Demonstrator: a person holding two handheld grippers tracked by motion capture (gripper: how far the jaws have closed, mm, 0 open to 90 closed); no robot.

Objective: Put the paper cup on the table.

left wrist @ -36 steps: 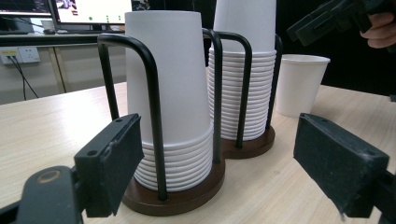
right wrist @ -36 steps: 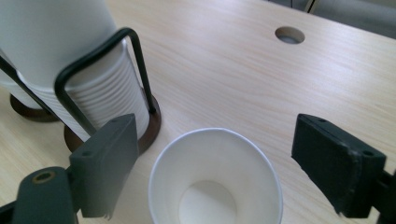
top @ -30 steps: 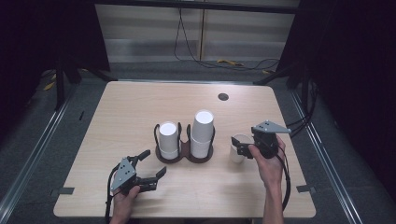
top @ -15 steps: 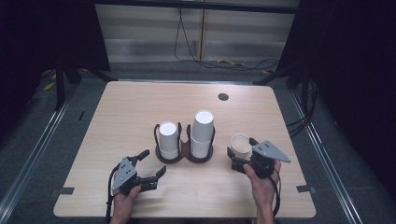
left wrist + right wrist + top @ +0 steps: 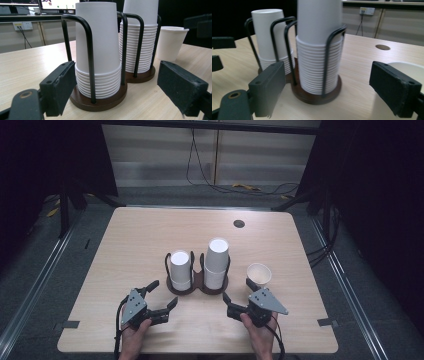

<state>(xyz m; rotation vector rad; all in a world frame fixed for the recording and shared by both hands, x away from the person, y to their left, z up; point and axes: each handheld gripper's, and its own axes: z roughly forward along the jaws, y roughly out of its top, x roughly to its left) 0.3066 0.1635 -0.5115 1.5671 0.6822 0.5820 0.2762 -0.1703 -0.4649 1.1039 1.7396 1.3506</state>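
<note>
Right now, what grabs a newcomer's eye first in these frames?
Mid-table, a dark two-ring cup holder carries two stacks of upside-down white paper cups, the right stack taller than the left stack. One single cup stands upright just right of it. Nearer the person, the left gripper and right gripper sit open.

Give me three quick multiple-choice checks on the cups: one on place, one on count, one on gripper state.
1. Where does the loose cup stand?
A. right of the holder
B. left of it
C. on a stack

2. How many stacks sit in the holder?
A. one
B. two
C. three

3. The right gripper is:
A. shut on the cup
B. open, holding nothing
C. shut, holding nothing

Answers: 1 A, it stands upright on the table beside the tall stack; 2 B, tall stack and short stack; 3 B, its fingers stand apart.
</note>
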